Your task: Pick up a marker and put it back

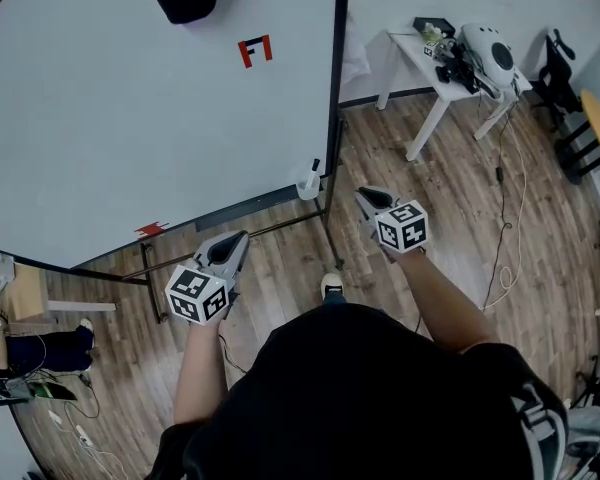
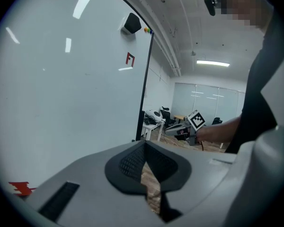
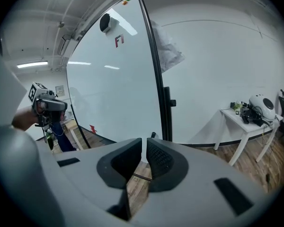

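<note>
marker stands in a cup at the whiteboard's lower right corner, untouched. right gripper just beside that corner, jaws nearly together, empty, likely poised to pick. left gripper below the board's edge, closed, idle.

White whiteboard with a red mark, brown wood-grain floor, grey left gripper and right gripper.
</note>
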Available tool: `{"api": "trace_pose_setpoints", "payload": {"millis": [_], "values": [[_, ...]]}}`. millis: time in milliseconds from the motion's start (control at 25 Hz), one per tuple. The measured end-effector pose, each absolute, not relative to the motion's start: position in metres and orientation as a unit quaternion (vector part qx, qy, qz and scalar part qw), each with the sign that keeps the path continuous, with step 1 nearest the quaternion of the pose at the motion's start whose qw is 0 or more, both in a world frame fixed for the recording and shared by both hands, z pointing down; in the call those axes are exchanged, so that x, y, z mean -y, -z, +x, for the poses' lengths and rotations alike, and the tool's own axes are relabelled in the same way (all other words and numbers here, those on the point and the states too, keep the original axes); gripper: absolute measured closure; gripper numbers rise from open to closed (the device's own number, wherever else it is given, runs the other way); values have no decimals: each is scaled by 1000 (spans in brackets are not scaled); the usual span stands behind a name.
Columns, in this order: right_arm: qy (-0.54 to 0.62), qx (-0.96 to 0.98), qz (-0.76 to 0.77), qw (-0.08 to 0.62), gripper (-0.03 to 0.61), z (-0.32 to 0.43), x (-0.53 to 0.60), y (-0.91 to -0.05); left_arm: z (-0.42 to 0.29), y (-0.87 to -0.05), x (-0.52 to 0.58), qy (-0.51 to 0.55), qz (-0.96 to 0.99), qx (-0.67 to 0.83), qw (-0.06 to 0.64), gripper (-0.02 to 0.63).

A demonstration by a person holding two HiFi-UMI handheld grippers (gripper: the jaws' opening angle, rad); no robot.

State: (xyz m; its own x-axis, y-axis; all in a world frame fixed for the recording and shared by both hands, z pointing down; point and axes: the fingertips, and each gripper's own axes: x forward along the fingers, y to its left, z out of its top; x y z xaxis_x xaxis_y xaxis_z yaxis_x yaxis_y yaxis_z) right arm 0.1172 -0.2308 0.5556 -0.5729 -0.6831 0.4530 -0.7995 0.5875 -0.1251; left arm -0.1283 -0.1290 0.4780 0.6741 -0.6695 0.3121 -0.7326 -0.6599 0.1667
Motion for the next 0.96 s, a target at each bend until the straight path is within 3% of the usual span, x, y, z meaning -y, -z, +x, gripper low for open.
{"api": "trace_pose_setpoints", "payload": {"millis": [960], "values": [[-135,883,419,161,571,88,165,-521,-152,-474,76,-93,911,379,135,602]]}}
